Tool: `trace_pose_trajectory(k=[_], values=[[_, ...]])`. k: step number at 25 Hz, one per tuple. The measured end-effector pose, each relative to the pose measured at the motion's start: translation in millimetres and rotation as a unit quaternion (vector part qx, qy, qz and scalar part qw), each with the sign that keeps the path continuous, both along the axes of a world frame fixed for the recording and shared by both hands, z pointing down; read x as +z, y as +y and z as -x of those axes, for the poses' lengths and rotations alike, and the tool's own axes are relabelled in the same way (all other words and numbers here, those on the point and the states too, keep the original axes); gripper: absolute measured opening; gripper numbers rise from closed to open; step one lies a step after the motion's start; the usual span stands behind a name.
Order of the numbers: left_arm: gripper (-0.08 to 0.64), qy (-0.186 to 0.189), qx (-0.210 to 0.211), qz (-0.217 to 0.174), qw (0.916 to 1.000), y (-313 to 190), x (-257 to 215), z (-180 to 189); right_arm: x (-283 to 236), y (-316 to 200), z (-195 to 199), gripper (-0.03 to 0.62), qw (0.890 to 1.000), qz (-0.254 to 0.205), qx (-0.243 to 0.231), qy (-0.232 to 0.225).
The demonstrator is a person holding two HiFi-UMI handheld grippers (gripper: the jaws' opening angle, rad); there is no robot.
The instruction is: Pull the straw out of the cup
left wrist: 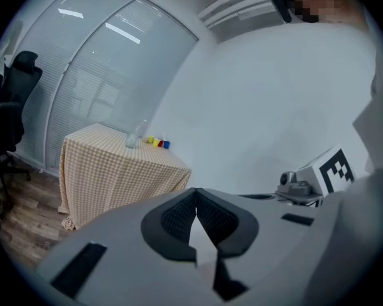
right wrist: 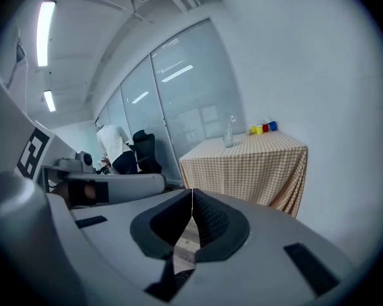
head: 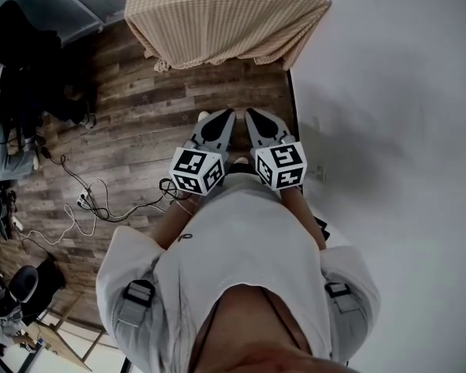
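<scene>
Head view: your left tool (head: 221, 119) and right tool (head: 256, 119) are clenched and empty, well apart from the beige checked-cloth table (head: 225, 14). Left gripper view: the clear cup (left wrist: 135, 137) stands there. Right gripper view: its thin straw (right wrist: 232, 121) is likely light and bendy; pinch it gently near the top.

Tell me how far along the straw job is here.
Done: nothing visible. The cup stands on the checked table across the room, apparently with the straw in it. In hand: nothing; the left tool and right tool are both shut and empty, held close in front of the person. Left: walk up, grip the straw, pull it out.
</scene>
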State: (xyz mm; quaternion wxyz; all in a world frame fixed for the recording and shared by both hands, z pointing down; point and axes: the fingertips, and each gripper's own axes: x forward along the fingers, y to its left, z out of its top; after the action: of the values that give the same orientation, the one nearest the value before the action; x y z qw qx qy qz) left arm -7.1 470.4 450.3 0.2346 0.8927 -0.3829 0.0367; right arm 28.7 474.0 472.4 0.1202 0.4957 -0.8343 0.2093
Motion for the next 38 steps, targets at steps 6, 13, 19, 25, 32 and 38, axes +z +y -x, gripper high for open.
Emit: trace_pose_trajectory(k=[6,13,19,25,32,38], values=[[0.008,-0.002,0.028,0.03,0.9992,-43.7,9.8,2.8,0.4,-44.3,-0.8,0.032,1.0,0.012,0.014,0.0],[0.008,-0.005,0.05,0.026,0.9984,-109.1,7.3,14.9,5.8,-102.5,16.0,0.032,1.0,0.011,0.002,-0.001],[0.008,-0.002,0.037,0.03,0.9989,-156.1,5.7,38.0,3.5,-154.6,33.6,0.032,1.0,0.012,0.007,-0.01],[0.008,0.007,0.039,0.041,0.9984,-189.6,8.1,62.0,18.5,-181.8,53.1,0.032,0.999,0.036,0.019,0.001],[0.008,0.031,0.104,0.033,0.9935,-210.7,0.5,63.6,13.2,-208.1,74.1,0.032,0.999,0.028,0.038,-0.008],[0.008,0.039,0.15,0.021,0.9877,-205.9,-4.6,53.8,15.9,-210.5,78.8,0.032,0.999,0.027,0.045,0.002]])
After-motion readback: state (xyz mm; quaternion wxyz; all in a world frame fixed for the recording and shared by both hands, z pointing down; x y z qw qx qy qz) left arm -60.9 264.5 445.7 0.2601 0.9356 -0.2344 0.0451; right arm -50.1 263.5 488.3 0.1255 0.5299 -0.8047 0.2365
